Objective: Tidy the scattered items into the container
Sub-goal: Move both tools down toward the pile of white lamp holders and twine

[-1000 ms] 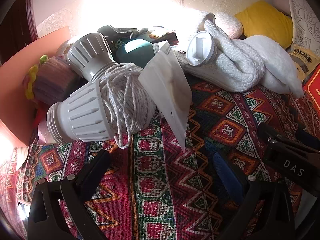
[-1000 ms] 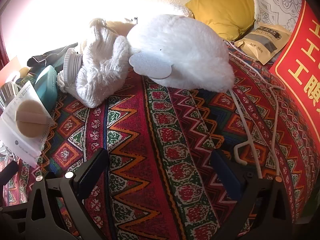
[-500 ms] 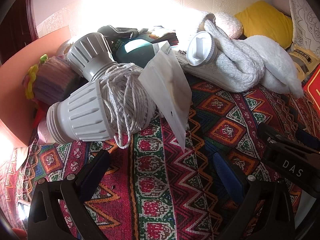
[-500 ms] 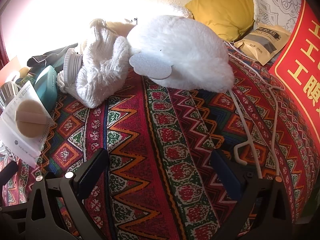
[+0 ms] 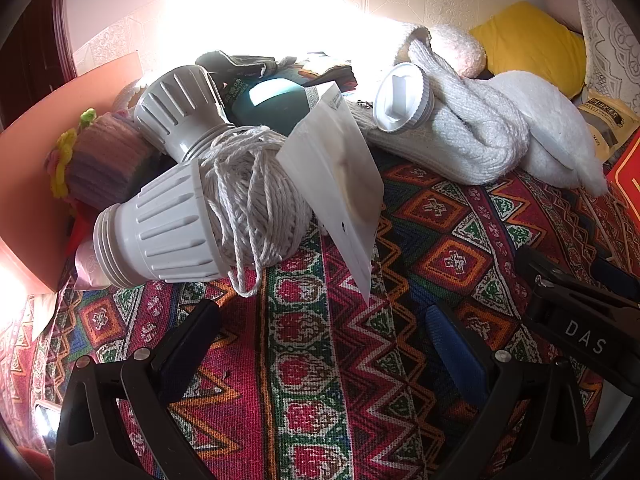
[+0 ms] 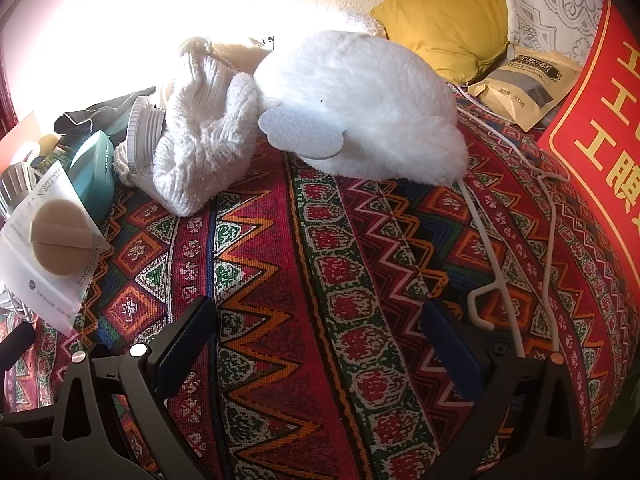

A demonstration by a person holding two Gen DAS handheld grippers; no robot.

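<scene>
My left gripper (image 5: 320, 332) is open and empty, low over the patterned cloth. Ahead of it lie two white mop heads (image 5: 168, 228) with cotton string (image 5: 252, 196), a white packet with a tan pad (image 5: 340, 176), a teal case (image 5: 272, 104) and a white screw cap (image 5: 402, 98) on a knitted sock (image 5: 472, 136). An orange box (image 5: 28, 168) stands at the left with a purple knit item (image 5: 108, 160) in it. My right gripper (image 6: 320, 328) is open and empty. A white plush slipper (image 6: 360, 104), the sock (image 6: 200, 148) and the packet (image 6: 56, 240) lie beyond it.
A white wire hanger (image 6: 500, 248) lies by my right gripper's right finger. A yellow cushion (image 6: 440, 20), a kraft pouch (image 6: 524, 84) and a red box with yellow characters (image 6: 600, 120) sit at the back right. The right gripper's body (image 5: 580, 328) shows in the left view.
</scene>
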